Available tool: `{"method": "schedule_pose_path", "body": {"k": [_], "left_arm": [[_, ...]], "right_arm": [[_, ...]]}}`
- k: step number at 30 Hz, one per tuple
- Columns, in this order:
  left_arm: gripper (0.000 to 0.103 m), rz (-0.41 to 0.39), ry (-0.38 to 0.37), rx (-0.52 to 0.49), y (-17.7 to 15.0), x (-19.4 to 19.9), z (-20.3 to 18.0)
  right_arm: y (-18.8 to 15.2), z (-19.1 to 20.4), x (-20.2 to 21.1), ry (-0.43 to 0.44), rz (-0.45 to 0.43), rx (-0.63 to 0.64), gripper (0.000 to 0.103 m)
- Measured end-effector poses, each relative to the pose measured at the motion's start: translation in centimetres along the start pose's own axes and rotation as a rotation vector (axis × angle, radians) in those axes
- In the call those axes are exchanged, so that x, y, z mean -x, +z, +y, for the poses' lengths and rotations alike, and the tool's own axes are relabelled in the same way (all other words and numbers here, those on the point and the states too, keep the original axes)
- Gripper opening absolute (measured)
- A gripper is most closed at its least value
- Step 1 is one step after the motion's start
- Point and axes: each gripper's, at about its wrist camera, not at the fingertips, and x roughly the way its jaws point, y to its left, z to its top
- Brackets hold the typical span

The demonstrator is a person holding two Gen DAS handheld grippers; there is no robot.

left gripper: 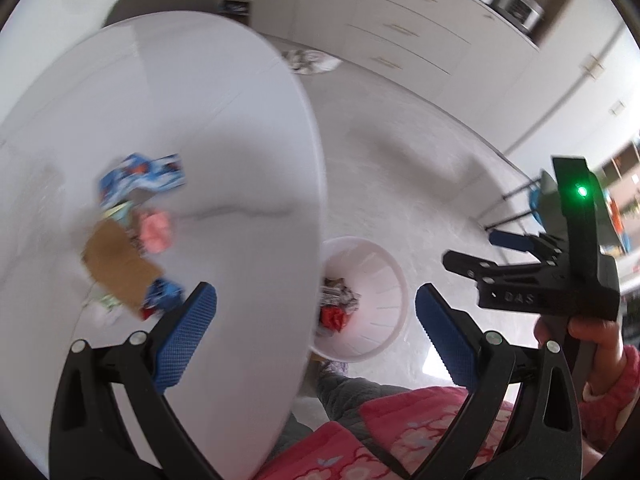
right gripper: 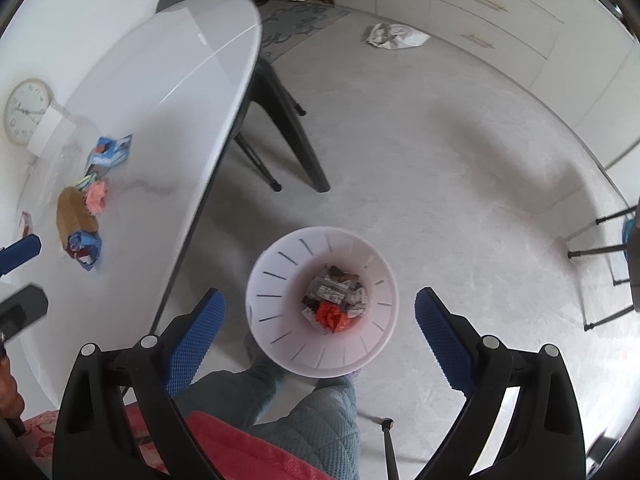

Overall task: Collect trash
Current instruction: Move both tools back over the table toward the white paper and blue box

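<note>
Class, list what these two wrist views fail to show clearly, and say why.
1. Left wrist view: wrapper pile on the table, print lost to motion blur.
2. Left wrist view: bin, near side hidden behind the table edge.
3. Right wrist view: clock, numerals too small.
4. Right wrist view: left gripper, cut off by the frame edge.

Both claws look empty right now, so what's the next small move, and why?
Probably bring the left claw down over the table onto the nearest blue wrapper. Both claws are open and empty, the right claw hangs over the white bin that already holds scraps, and a pile of wrappers remains on the table.
</note>
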Motion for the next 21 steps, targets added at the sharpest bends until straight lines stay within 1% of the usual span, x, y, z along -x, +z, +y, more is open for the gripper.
{"method": "schedule_pose_path", "body": {"k": [3,8,14,17,21], "left_arm": [[0.095,-0.018,0.028,0.079,-0.6,0.8,2.4],[0.095,-0.047,0.079,0.220,-1.9,2.2,6.9],[0.095,-0.094,0.141,0.350,-3.5,3.9,12.2],[0.095,-0.110,0.171,0.373,-4.4,4.2,14.6],[0.095,-0.087,0.191,0.356,-5.4,2.9,16.9]], "right_arm": [[0.7,1.8,-0.5,0.017,0.006,0.045,0.095],[2.1,6.0,-1.3,0.058,0.014,0.144,0.095],[3.6,11.3,-2.0,0.117,0.022,0.274,0.095],[4.4,13.6,-2.4,0.150,0.028,0.311,0.095],[5.4,15.7,-3.0,0.165,0.035,0.341,0.095]]}}
